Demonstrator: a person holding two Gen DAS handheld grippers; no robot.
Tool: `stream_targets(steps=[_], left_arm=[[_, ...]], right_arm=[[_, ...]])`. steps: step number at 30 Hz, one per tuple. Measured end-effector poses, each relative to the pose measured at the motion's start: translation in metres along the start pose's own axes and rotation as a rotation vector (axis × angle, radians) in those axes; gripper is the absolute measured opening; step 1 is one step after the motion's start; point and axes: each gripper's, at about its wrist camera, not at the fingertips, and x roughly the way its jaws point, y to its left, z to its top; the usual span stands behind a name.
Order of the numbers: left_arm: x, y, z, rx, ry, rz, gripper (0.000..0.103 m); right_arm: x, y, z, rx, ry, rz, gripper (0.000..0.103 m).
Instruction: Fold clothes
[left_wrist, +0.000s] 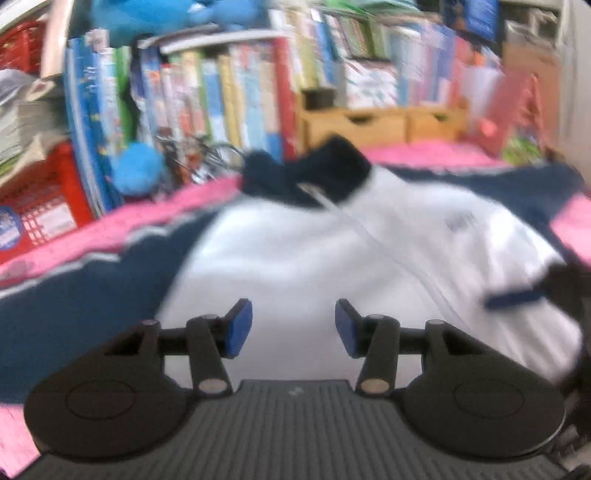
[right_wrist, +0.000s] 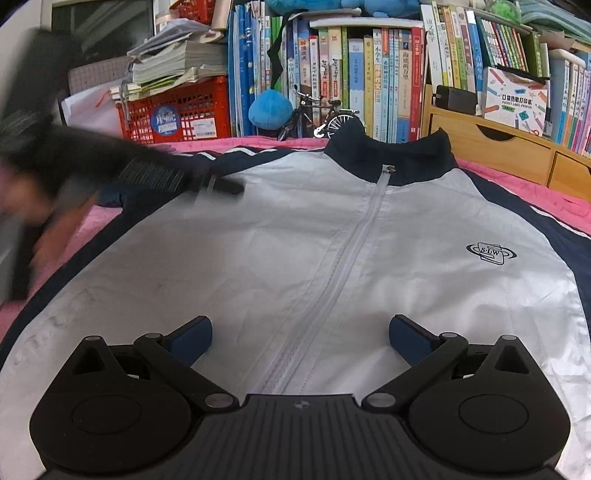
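You've got the jacket (right_wrist: 295, 236) spread flat on the pink cover (right_wrist: 517, 177), front up, zip (right_wrist: 354, 236) closed to the collar (right_wrist: 388, 155), and from what shows, no fold has gone in yet: both navy sleeves still lie out to the sides and the white body is one open panel. Your right gripper (right_wrist: 300, 332) hangs just over the hem end, its fingers spread wide with the zip running up between them and nothing caught; the pads (right_wrist: 192, 338) look clear of the cloth, though contact is hard to call from this angle. Your left gripper (left_wrist: 293, 326) is a different story: its view is smeared with motion, fingers parted to a middling gap, white cloth lying beyond and below them, nothing pinched. In the right view it shows as a dark blur well ahead and to the left of your right fingers, its tip over the shoulder seam where the left sleeve (right_wrist: 166, 162) meets the body. I'd judge this the opening of the first fold, the left side going for that sleeve or shoulder. So what's left is nearly everything: sleeves in, sides in, hem up to collar. Books (right_wrist: 369, 74) and a red crate (right_wrist: 173, 110) line the far edge behind the collar, out of your way.
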Motion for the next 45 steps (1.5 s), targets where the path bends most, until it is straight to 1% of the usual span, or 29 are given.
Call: stream_targets(steps=[2,3,4,6,8,10,11,12,13,14,15,17,18,19,21,22,24,25,27,29,32,33,36,37,39,41,42,43,45], left_arm=[[0.006,0.0,-0.009,0.007,0.021,0.046,0.049],[0.003,0.005,-0.012,0.004,0.011,0.08,0.049],[-0.001,0.011,-0.016,0.001,0.001,0.113,0.049],[-0.01,0.024,-0.026,0.014,-0.008,0.207,0.05],[-0.021,0.046,-0.037,-0.028,-0.002,0.266,0.05],[-0.032,0.059,-0.047,-0.056,0.014,0.357,0.05],[-0.041,0.061,-0.05,-0.081,0.015,0.395,0.047],[-0.054,0.06,-0.053,-0.124,0.002,0.413,0.042],[-0.068,0.056,-0.055,-0.173,-0.032,0.402,0.042],[-0.088,0.044,-0.056,-0.224,-0.103,0.343,0.042],[-0.108,0.027,-0.058,-0.256,-0.174,0.289,0.043],[-0.138,-0.01,-0.067,-0.269,-0.273,0.218,0.048],[-0.146,-0.031,-0.074,-0.257,-0.293,0.188,0.05],[-0.148,-0.048,-0.081,-0.231,-0.296,0.174,0.05],[-0.141,-0.077,-0.092,-0.144,-0.281,0.161,0.05],[-0.138,-0.09,-0.096,-0.101,-0.271,0.161,0.05],[-0.128,-0.103,-0.105,-0.028,-0.241,0.171,0.05],[-0.124,-0.105,-0.11,-0.009,-0.228,0.177,0.05],[-0.116,-0.097,-0.118,-0.014,-0.211,0.199,0.051],[-0.114,-0.086,-0.125,-0.024,-0.208,0.256,0.051],[-0.119,-0.067,-0.133,-0.046,-0.207,0.342,0.053],[-0.122,-0.059,-0.136,-0.063,-0.201,0.361,0.056],[-0.134,-0.044,-0.139,-0.112,-0.155,0.414,0.056],[-0.139,-0.04,-0.14,-0.131,-0.134,0.421,0.056],[-0.152,-0.036,-0.137,-0.185,-0.086,0.367,0.054],[-0.166,-0.036,-0.133,-0.245,-0.05,0.275,0.055],[-0.173,-0.039,-0.128,-0.265,-0.028,0.226,0.059],[-0.178,-0.044,-0.124,-0.265,-0.01,0.197,0.061],[-0.187,-0.06,-0.116,-0.215,0.012,0.177,0.066]], right_arm=[[-0.001,0.0,0.0,0.0,0.0,-0.021,0.103],[-0.004,0.001,-0.002,0.002,0.001,-0.057,0.103],[-0.01,-0.002,-0.006,0.021,0.002,-0.09,0.103],[-0.025,-0.015,-0.017,0.077,0.003,-0.143,0.103],[-0.044,-0.033,-0.033,0.139,-0.004,-0.182,0.103],[-0.064,-0.051,-0.051,0.16,-0.011,-0.279,0.103],[-0.073,-0.061,-0.058,0.182,-0.011,-0.328,0.103],[-0.083,-0.07,-0.066,0.204,-0.016,-0.404,0.103],[-0.092,-0.075,-0.072,0.22,-0.03,-0.473,0.102],[-0.102,-0.076,-0.077,0.239,-0.055,-0.51,0.099],[-0.114,-0.072,-0.082,0.261,-0.098,-0.505,0.099],[-0.132,-0.058,-0.091,0.298,-0.197,-0.429,0.099],[-0.139,-0.044,-0.096,0.305,-0.245,-0.379,0.099],[-0.141,-0.029,-0.101,0.289,-0.277,-0.338,0.099],[-0.141,0.0,-0.11,0.24,-0.324,-0.268,0.099],[-0.139,0.014,-0.114,0.21,-0.331,-0.242,0.1],[-0.132,0.037,-0.123,0.134,-0.313,-0.213,0.099],[-0.129,0.045,-0.127,0.099,-0.305,-0.205,0.099],[-0.129,0.054,-0.133,0.028,-0.312,-0.216,0.1],[-0.132,0.048,-0.136,0.018,-0.32,-0.26,0.102],[-0.143,0.014,-0.146,0.124,-0.306,-0.339,0.102],[-0.15,0.001,-0.15,0.151,-0.306,-0.356,0.102],[-0.166,-0.023,-0.154,0.166,-0.275,-0.527,0.102],[-0.173,-0.03,-0.154,0.183,-0.25,-0.555,0.102],[-0.186,-0.043,-0.153,0.223,-0.195,-0.591,0.102],[-0.2,-0.043,-0.152,0.221,-0.162,-0.575,0.102],[-0.206,-0.036,-0.149,0.198,-0.146,-0.555,0.102],[-0.211,-0.027,-0.146,0.171,-0.128,-0.531,0.102],[-0.218,-0.01,-0.137,0.142,-0.094,-0.471,0.102]])
